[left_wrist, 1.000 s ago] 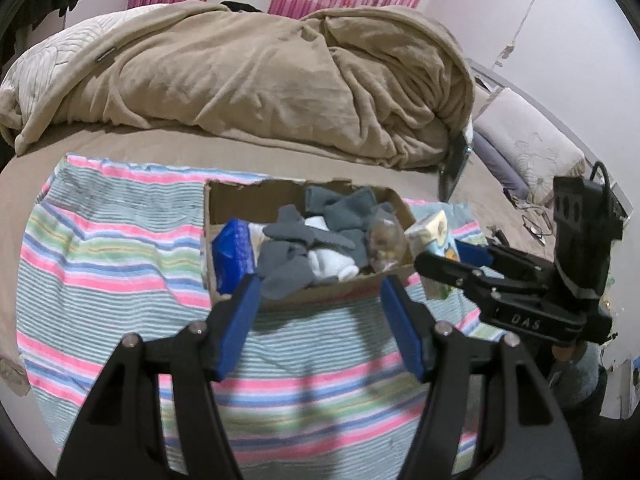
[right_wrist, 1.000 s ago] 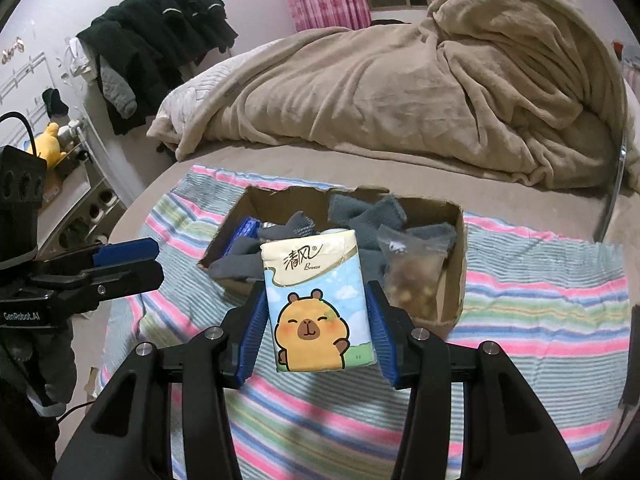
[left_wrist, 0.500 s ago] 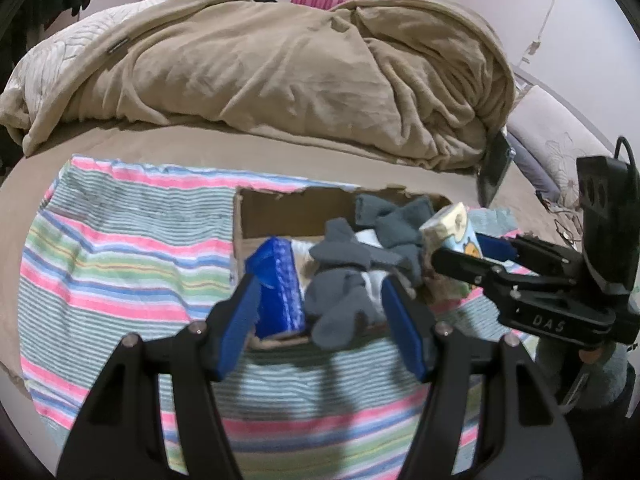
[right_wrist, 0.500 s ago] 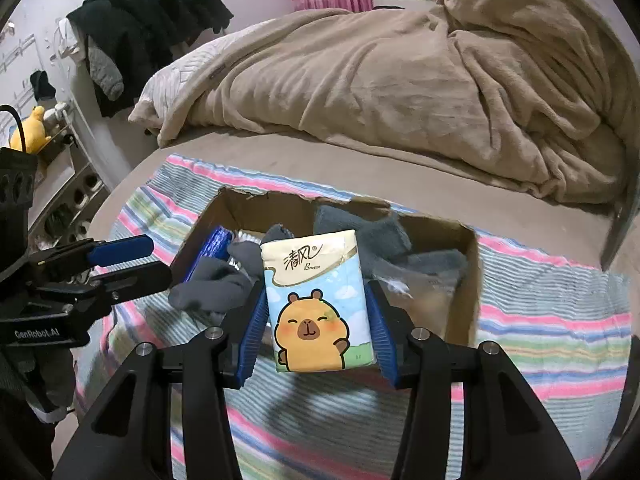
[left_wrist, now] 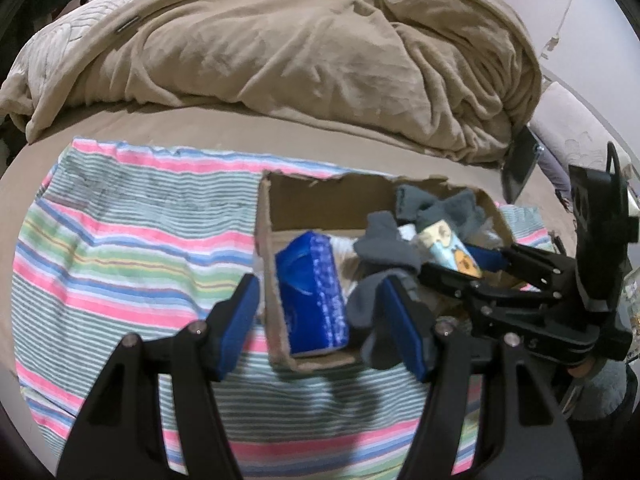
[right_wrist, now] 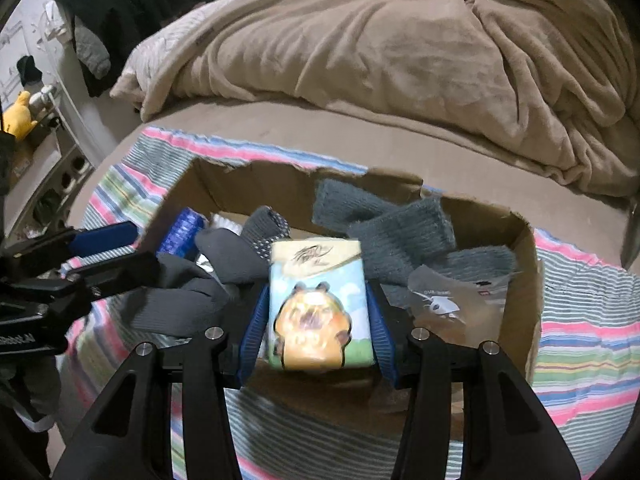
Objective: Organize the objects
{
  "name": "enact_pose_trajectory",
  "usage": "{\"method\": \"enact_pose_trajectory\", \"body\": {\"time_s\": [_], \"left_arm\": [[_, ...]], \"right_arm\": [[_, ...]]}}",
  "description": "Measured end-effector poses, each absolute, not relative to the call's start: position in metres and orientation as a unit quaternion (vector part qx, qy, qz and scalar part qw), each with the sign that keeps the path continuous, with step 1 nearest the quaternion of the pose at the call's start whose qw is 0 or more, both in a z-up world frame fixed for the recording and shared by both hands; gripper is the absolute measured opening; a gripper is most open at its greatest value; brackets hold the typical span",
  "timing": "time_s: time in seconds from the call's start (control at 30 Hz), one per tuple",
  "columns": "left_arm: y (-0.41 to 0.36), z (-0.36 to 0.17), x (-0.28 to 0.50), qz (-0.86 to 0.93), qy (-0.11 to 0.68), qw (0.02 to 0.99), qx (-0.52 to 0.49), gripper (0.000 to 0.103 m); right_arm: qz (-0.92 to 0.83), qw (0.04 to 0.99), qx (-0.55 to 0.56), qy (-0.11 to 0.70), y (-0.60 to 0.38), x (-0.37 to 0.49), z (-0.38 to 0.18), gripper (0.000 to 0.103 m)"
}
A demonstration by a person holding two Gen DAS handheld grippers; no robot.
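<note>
Both grippers have closed in on the torn brown cardboard box since a second ago. Only the right wrist view shows the soft tissue pack printed with a cartoon capybara face-on, pinched between the right gripper fingers above the box's near wall; the left view catches it edge-on. Spread wide, the left gripper fingers straddle the box's left corner and a glossy blue plastic pack. Fuzzy grey knitted socks lie piled inside, the box on a striped cloth.
</note>
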State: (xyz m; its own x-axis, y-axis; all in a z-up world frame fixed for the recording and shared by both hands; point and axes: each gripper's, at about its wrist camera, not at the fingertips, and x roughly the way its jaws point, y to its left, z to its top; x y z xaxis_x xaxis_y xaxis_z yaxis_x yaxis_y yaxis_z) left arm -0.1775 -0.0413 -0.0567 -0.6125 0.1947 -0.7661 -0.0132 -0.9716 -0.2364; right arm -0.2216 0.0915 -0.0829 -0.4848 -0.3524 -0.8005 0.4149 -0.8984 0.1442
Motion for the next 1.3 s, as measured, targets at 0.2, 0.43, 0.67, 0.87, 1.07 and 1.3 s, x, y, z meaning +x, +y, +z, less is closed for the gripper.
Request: {"method": "enact_pose_trajectory", "body": {"time_s": [0.2, 0.43, 0.67, 0.87, 1.07, 1.3], "left_arm": [[-0.037, -0.059, -0.174, 0.897, -0.078, 0.042, -0.433, 0.065], [-0.037, -0.053, -0.166, 0.898, -0.078, 0.043, -0.431, 0.065], [-0.033, -0.041, -0.150, 0.901, -0.075, 0.046, -0.424, 0.065], [-0.031, -0.032, -0.134, 0.903, -0.072, 0.043, -0.422, 0.065], [-0.030, -0.019, -0.112, 0.908, -0.071, 0.042, -0.411, 0.065], [-0.028, -0.010, -0.086, 0.910, -0.070, 0.044, -0.407, 0.065]], "right_arm": [[-0.861, 0.219, 0.458, 0.042, 0.090, -0.221, -0.086, 0.051], [-0.866, 0.213, 0.451, 0.046, 0.089, -0.212, -0.080, 0.056], [-0.873, 0.211, 0.438, 0.042, 0.092, -0.198, -0.067, 0.069], [-0.879, 0.207, 0.427, 0.042, 0.097, -0.178, -0.052, 0.069], [-0.886, 0.202, 0.416, 0.041, 0.102, -0.155, -0.037, 0.069], [-0.891, 0.196, 0.407, 0.039, 0.108, -0.126, -0.025, 0.069]]}}
